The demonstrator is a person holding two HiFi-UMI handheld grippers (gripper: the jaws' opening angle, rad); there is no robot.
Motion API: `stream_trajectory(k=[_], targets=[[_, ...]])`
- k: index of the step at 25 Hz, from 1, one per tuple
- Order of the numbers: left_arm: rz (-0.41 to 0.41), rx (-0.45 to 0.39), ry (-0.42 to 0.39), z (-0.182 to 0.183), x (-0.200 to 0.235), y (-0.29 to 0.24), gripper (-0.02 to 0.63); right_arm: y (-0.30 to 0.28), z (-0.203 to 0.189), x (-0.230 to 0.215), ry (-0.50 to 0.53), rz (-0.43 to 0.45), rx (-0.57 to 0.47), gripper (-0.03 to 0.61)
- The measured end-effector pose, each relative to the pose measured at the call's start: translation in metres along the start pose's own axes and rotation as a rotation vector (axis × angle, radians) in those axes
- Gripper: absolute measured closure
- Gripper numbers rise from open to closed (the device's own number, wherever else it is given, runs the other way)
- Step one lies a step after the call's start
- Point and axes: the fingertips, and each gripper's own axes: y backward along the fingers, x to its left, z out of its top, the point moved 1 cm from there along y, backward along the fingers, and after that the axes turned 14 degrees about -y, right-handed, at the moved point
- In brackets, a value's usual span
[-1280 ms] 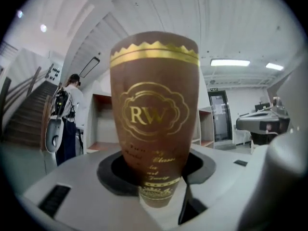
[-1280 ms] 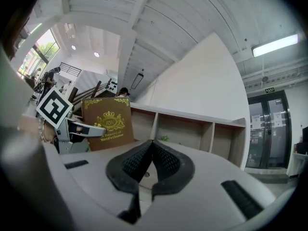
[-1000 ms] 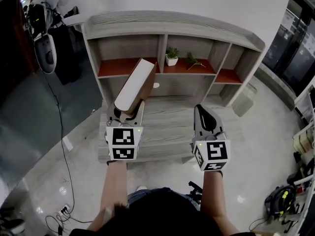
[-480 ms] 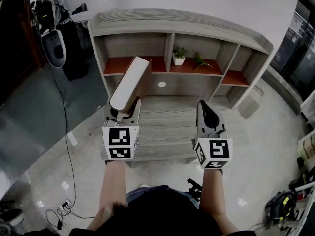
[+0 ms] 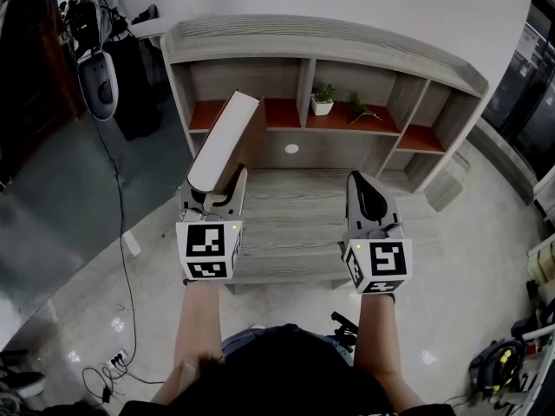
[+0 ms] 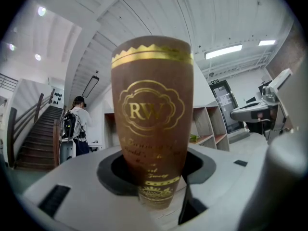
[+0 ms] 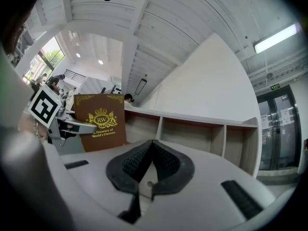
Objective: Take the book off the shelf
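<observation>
The brown book [image 5: 218, 144] with a gold "RW" crest on its spine [image 6: 153, 114] stands clear of the shelf unit [image 5: 321, 59], tilted up and away from me. My left gripper [image 5: 212, 199] is shut on its lower end, the jaws pressed on both covers. In the right gripper view the book's cover [image 7: 101, 121] shows at the left, with the left gripper [image 7: 72, 125] clamped across it. My right gripper [image 5: 368, 206] hovers over the low bench at the right, shut with nothing between its pads [image 7: 144, 160].
The shelf holds a small potted plant [image 5: 323, 100] and a green sprig [image 5: 362, 108] on its red board. A low wooden bench [image 5: 295, 224] lies below the grippers. A white machine [image 5: 97, 76] and cables stand at the left; a person with a backpack [image 6: 74, 129] is by the stairs.
The left gripper has drawn the book a little further left and toward me, away from the shelf. The right gripper has stayed in place.
</observation>
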Motion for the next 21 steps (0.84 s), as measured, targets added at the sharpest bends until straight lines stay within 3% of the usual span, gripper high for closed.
stream_trajectory(k=[21], targets=[[-0.006,-0.023,0.003,0.0071,0.0057,-0.0021,0.385,-0.0013,0.0041,0.004,0.007,-0.004,0.006,0.563]])
